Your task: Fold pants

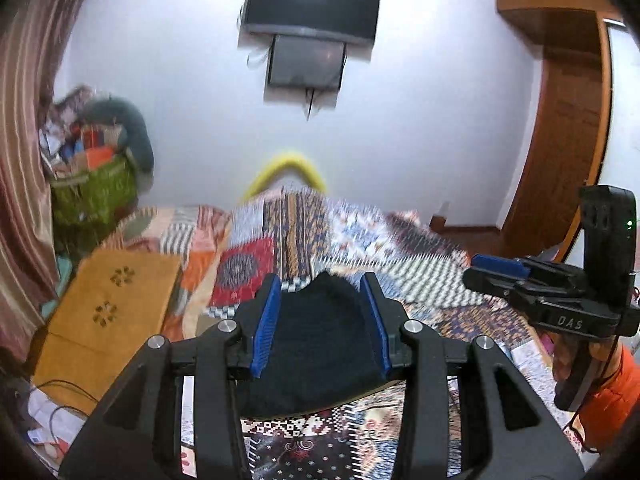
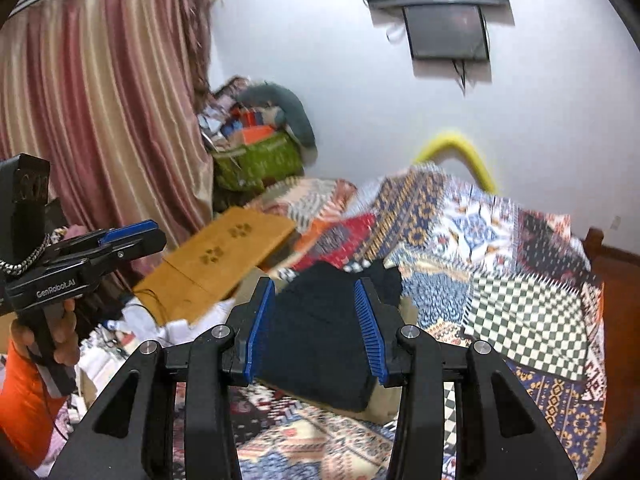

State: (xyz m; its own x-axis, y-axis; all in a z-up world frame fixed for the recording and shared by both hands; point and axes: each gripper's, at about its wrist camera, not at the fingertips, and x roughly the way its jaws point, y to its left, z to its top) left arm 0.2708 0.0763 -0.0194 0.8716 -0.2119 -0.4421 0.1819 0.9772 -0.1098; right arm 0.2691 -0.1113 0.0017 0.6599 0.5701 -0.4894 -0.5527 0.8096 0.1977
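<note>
Above the patchwork bedspread (image 1: 420,240), 1 dark pair of pants (image 2: 320,328) lies folded. The 2 grippers, left gripper (image 1: 322,320) and right gripper (image 2: 316,328), have jaws partly apart, holding nothing.

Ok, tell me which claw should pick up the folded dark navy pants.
Left, marginally: the folded dark navy pants sit centred in the open left claw; the open right claw faces them corner-on.
</note>
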